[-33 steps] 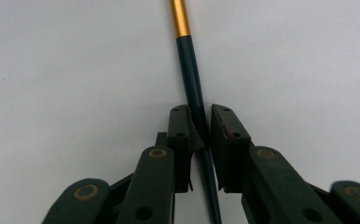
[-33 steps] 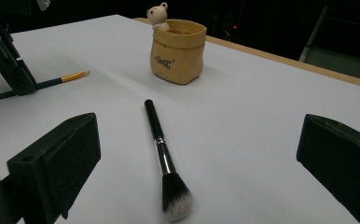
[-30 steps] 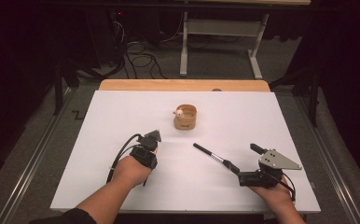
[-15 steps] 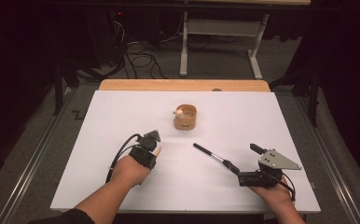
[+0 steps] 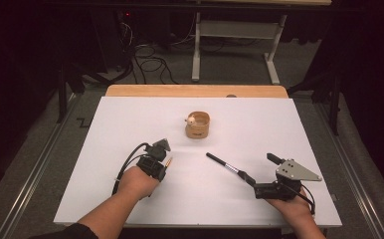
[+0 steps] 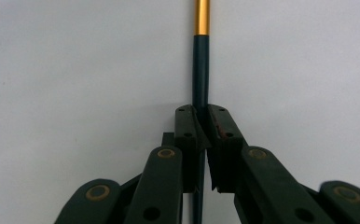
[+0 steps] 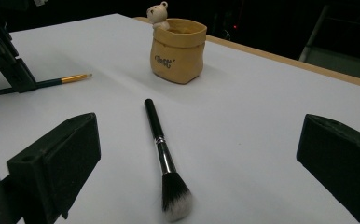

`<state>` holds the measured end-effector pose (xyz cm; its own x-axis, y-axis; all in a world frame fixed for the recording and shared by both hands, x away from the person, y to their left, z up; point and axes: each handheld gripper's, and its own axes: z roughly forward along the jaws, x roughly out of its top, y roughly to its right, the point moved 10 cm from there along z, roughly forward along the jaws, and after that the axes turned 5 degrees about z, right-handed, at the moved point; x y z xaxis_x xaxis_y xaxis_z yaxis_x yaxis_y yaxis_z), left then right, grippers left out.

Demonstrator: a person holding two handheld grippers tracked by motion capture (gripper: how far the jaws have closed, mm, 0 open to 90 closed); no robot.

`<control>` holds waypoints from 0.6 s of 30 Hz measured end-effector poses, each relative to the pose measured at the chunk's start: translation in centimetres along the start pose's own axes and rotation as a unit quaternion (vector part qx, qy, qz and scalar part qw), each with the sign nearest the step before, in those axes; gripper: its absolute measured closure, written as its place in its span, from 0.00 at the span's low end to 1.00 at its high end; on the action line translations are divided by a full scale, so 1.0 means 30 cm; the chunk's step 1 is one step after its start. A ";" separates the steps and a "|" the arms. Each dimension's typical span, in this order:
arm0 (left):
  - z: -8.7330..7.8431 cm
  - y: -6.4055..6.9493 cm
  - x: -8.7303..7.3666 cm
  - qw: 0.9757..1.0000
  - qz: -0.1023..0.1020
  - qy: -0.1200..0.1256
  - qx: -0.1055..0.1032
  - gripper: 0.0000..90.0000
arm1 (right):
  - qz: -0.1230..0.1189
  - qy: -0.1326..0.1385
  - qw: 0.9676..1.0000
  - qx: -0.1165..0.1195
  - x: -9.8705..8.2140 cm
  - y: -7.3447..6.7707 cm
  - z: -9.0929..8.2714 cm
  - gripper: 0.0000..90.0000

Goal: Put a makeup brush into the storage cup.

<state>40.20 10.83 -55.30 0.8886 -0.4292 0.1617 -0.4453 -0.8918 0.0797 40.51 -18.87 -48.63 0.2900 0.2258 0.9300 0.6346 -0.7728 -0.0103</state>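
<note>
The thin brush point(image 6: 200, 70) is now clamped — the left gripper point(image 6: 201, 123) has just been closing, and its jaws are pressed on the dark shaft, the gold ferrule pointing away over the white table point(image 5: 130, 124). The brush is seen lying level at the table's near left, still on the sheet, not yet lifted. A secure hold is judged to be made, so a carry to the bear pot point(image 5: 197, 125) looks ready. The right gripper point(image 7: 192, 154) is held wide open, the makeup brush point(image 7: 162, 154) lying untouched between its jaws.
</note>
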 end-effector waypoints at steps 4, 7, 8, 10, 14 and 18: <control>-0.005 -0.001 -0.001 1.000 0.003 0.004 -0.003 0.93 | 0.004 0.000 1.000 0.000 -0.001 0.000 0.000 0.00; -0.012 -0.001 0.002 1.000 0.005 0.011 -0.007 0.93 | 0.000 -0.001 1.000 0.000 -0.002 0.001 0.001 0.00; -0.015 -0.001 0.002 1.000 0.005 0.013 -0.009 0.93 | 0.000 -0.001 1.000 0.001 -0.002 0.000 0.002 0.00; -0.019 0.001 0.004 1.000 0.005 0.020 -0.012 0.93 | 0.000 -0.001 1.000 0.000 -0.002 0.000 0.002 0.00; -0.032 -0.002 0.008 0.999 0.009 0.035 -0.019 0.93 | 0.001 -0.002 1.000 -0.001 -0.003 0.001 0.001 0.00; -0.047 -0.015 0.017 0.998 0.007 0.060 -0.025 0.93 | -0.001 -0.003 1.000 -0.001 -0.004 0.003 0.000 0.00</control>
<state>40.69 11.22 -53.88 0.8637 -0.4189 0.2804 -0.4657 -0.8760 0.1257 40.53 -18.94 -48.75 0.2921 0.2307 0.9281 0.6337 -0.7736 -0.0071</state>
